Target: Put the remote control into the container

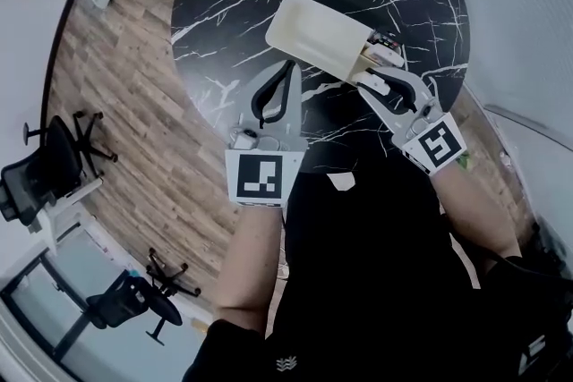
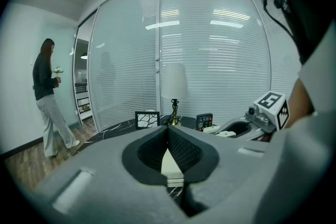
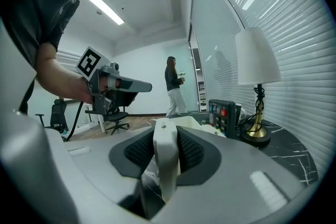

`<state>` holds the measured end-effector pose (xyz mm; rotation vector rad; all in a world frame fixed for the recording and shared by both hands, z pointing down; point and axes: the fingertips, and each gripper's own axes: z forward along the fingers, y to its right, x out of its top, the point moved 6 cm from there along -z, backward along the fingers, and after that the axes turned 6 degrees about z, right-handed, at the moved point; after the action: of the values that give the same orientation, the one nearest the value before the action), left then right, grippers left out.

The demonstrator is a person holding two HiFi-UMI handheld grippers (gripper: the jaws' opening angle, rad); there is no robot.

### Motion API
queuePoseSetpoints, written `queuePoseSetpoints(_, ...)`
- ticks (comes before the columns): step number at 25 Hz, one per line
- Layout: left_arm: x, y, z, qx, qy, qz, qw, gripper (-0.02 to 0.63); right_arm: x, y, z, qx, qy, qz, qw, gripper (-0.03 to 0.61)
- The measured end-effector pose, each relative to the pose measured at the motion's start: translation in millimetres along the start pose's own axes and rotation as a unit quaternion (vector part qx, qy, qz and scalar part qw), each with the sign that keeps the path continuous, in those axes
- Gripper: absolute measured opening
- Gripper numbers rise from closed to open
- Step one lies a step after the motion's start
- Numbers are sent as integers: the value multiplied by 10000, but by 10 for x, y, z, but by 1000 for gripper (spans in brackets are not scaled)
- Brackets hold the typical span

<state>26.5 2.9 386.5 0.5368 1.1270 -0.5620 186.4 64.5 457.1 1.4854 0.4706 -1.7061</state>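
The remote (image 3: 168, 170), a slim white bar, stood edge-up between the pads of the right gripper (image 1: 380, 87), whose jaws were clamped on its two flat sides. In the head view it ran from that gripper toward 10 o'clock. Its far end was at the 4 o'clock end of the container (image 1: 313, 36), but whether it had passed the rim could not be told.

The container, a white oblong tub, lay on the table (image 1: 224, 13) with its long axis running from 10 to 4 o'clock. A black remote (image 1: 387, 41) with coloured buttons stood upright just beside the tub's 3 o'clock corner. Whether it was inside or outside was unclear.

The left gripper (image 1: 288, 72) was closed, its jaws together with nothing pinched between them. Its tips were at the tub's 7 o'clock side, and the pale wall showed just past them in the left gripper view. Contact could not be judged.

The table was round, black marble with white veins. At its 12 o'clock edge stood a lamp (image 3: 255, 60) with a white shade and a brass base, with a small frame (image 2: 147, 119) beside it at 11 o'clock.

Wood floor (image 1: 125, 85) lay off the table at 9 o'clock, and office chairs (image 1: 63, 157) stood at 8 o'clock. A person (image 2: 47, 97) stood on the floor near 10 o'clock. Blinds (image 2: 220, 60) hung behind the glass wall beyond the lamp.
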Motion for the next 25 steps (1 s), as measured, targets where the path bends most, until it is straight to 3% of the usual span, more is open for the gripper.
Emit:
queuePoseSetpoints(10, -129, -9, -76, 81, -154, -89, 9998, 2, -312, 72, 70, -146, -305, 279, 9990, 104)
queuePoseSetpoints(19, -33, 46, -145, 36, -179, 143, 9997, 2, -438, 129, 116, -380, -665, 168, 9969, 107)
queuePoseSetpoints(25, 11, 121, -151, -166, -185, 246, 9994, 2, -490, 144, 118, -423, -882, 357, 9946, 107)
